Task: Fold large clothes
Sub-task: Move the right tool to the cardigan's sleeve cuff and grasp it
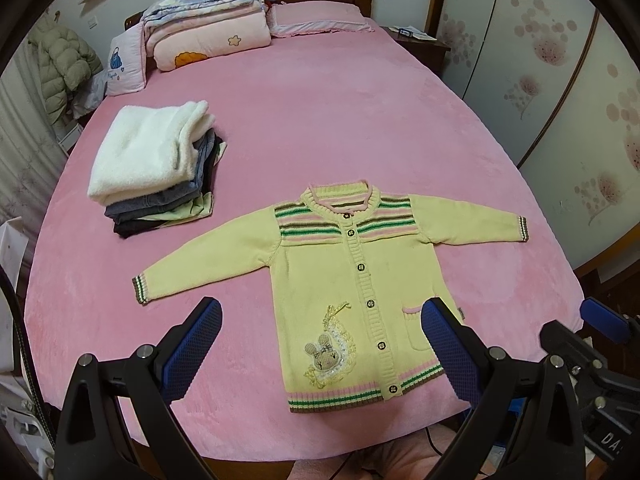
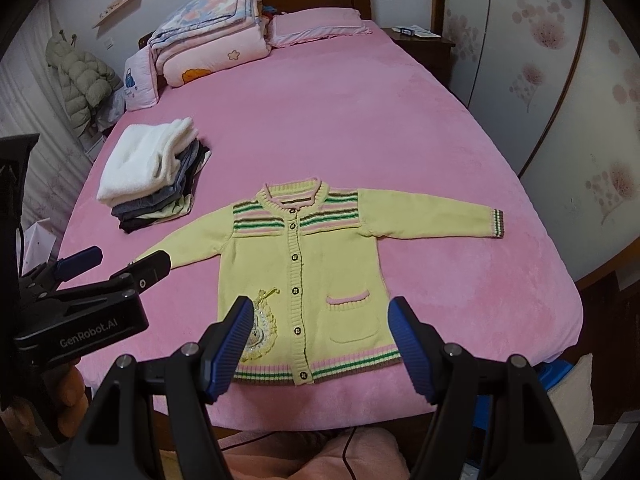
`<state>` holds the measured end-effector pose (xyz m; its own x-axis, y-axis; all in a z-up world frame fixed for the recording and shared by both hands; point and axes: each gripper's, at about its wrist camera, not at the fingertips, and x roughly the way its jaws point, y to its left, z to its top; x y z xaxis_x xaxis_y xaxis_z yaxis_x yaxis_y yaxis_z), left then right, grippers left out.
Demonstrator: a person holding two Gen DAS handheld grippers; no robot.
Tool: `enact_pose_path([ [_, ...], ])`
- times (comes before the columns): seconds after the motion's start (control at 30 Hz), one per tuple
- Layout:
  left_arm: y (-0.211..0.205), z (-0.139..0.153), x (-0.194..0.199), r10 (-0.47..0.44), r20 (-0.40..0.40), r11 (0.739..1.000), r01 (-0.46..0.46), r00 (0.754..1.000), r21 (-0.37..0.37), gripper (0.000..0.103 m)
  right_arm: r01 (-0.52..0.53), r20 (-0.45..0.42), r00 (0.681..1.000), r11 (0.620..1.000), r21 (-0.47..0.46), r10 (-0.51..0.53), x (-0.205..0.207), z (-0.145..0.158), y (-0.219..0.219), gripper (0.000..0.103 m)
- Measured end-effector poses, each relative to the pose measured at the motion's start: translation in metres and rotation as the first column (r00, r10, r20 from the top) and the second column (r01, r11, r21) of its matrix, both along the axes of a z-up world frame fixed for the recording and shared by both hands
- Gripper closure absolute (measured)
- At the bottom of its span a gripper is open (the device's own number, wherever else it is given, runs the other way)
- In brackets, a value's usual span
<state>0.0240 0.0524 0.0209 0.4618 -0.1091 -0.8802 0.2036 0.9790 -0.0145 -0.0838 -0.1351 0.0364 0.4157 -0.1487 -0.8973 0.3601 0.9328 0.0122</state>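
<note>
A yellow knit cardigan [image 1: 320, 280] with green, pink and brown stripes lies flat and buttoned on the pink bed [image 1: 360, 120], sleeves spread out, hem toward me. It also shows in the right wrist view [image 2: 336, 272]. My left gripper [image 1: 320, 320] is open and empty, held above the cardigan's lower part. My right gripper [image 2: 318, 316] is open and empty above the hem and pocket. The left gripper also shows at the left of the right wrist view [image 2: 116, 260], near the left sleeve cuff.
A stack of folded clothes [image 1: 156, 168] topped by a white fleece sits at the bed's left. Folded quilts [image 1: 208, 24] and a pillow [image 1: 320, 18] lie at the headboard. A nightstand [image 1: 420, 40] and wardrobe doors [image 1: 540, 80] stand on the right.
</note>
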Motion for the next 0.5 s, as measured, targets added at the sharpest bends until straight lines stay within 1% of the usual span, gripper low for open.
enact_pose_path([
  [0.17,-0.007,0.009,0.0,-0.005,0.064,1.0,0.004,0.998,0.024,0.004,0.021,0.039,0.999,0.999,-0.026,-0.02,-0.006,0.008,-0.007,0.033],
  [0.3,-0.022,0.021,0.0,-0.021,0.143,0.999,0.014,0.99,0.046,0.004,0.042,0.093,0.995,0.997,-0.072,-0.035,-0.01,0.017,-0.018,0.033],
  [0.37,-0.032,0.026,0.0,-0.037,0.175,0.998,0.027,0.984,0.059,0.004,0.067,0.14,0.989,0.993,-0.094,-0.053,-0.014,0.024,-0.031,0.033],
  [0.43,-0.045,0.029,0.002,-0.053,0.198,0.996,0.039,0.979,0.076,0.004,0.092,0.169,0.983,0.99,-0.104,-0.074,-0.017,0.026,-0.047,0.033],
  [0.5,-0.062,0.031,0.006,-0.072,0.209,0.995,0.055,0.975,0.082,0.004,0.107,0.18,0.98,0.99,-0.094,-0.089,-0.017,0.024,-0.066,0.033],
])
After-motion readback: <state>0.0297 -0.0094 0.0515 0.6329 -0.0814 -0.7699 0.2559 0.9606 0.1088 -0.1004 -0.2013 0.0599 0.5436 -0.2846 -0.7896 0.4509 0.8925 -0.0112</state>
